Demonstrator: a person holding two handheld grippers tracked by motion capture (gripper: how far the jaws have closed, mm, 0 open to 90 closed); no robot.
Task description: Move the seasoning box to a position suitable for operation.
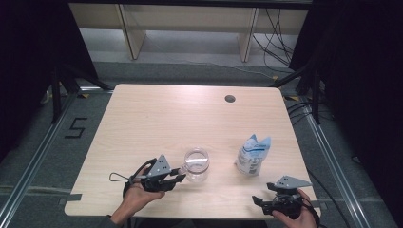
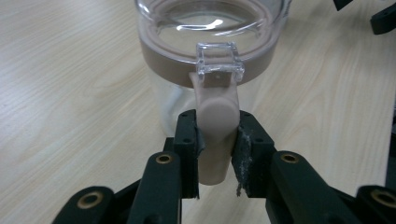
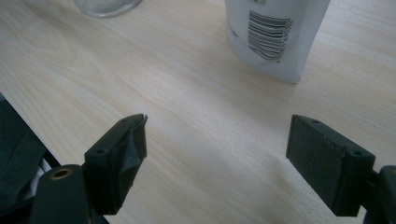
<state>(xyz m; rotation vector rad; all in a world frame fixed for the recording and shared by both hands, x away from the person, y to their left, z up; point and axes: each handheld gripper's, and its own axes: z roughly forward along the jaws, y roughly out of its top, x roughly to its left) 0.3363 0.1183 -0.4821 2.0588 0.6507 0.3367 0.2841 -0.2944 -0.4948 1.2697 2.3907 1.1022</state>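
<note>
Pale wood grain covers the whole desk (image 1: 142,123), which stands on a grey floor with dark curtains at both sides. At the left gripper (image 2: 215,140), the two black fingers (image 2: 189,144) are drawn narrow and press from both sides on the beige rounded latch tab (image 2: 215,121) that hangs down from the lid of the clear glass jar with a beige sealing ring (image 2: 210,42). In the high view this jar (image 1: 196,164) stands upright near the front middle of the desk, just beside the left gripper (image 1: 177,178), which reaches it almost level from the left. The long axis of the jar is vertical and its mouth points up; the latch tab points down along the jar wall, toward the left gripper. The lid seems to sit closed on the ring, so I judge that the grasp on the latch is done and the opening itself is not yet done. The right gripper (image 3: 217,154) rests apart at the front right corner, its fingers wide with nothing between them. Ahead of it stands a white and blue plastic pouch with a barcode (image 3: 273,32), upright and untouched, well apart from the jar. Probably its content must go in the jar afterwards, but this is only my guess.
</note>
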